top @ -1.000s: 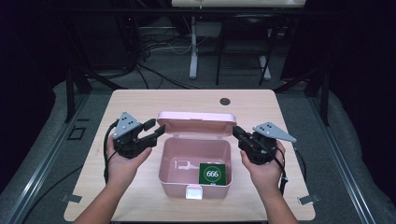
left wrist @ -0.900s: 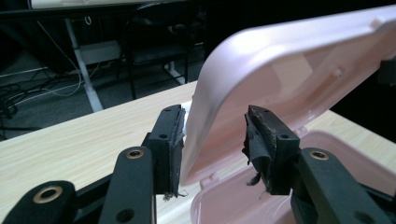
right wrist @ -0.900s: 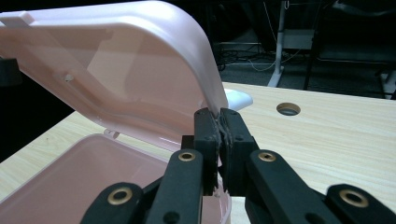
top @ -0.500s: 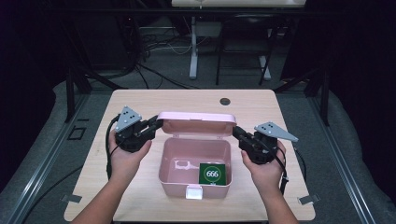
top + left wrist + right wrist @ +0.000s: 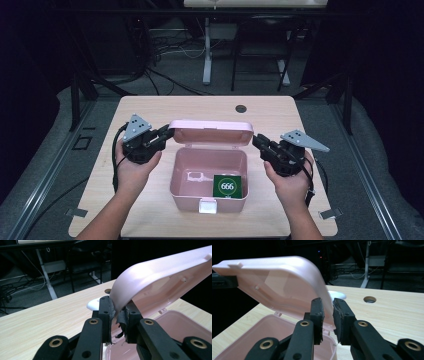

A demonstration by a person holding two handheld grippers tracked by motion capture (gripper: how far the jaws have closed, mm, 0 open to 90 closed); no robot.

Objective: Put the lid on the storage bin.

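Note:
A pink plastic box (image 5: 172, 176) stands open at the table's middle, with a green card marked 666 (image 5: 227, 186) lying inside at the right. Its lid (image 5: 210, 131) is raised and tilted forward over the back of the box. My left gripper (image 5: 167, 134) is shut on the lid's left end; the left gripper view shows the lid (image 5: 160, 277) pinched between the pads of that gripper (image 5: 118, 312). My right gripper (image 5: 257, 142) holds the lid's right end, and in the right gripper view its jaws (image 5: 328, 312) straddle the rim of the lid (image 5: 277, 282).
A white latch (image 5: 207, 206) sits on the box's front wall. A cable hole (image 5: 241, 108) lies in the table's far middle. A white rounded piece (image 5: 337, 294) shows just behind the lid. Dark floor, cables and desk legs lie beyond the far edge.
My left gripper's jaws have come together on the lid's left end. The right gripper and the lid have barely moved.

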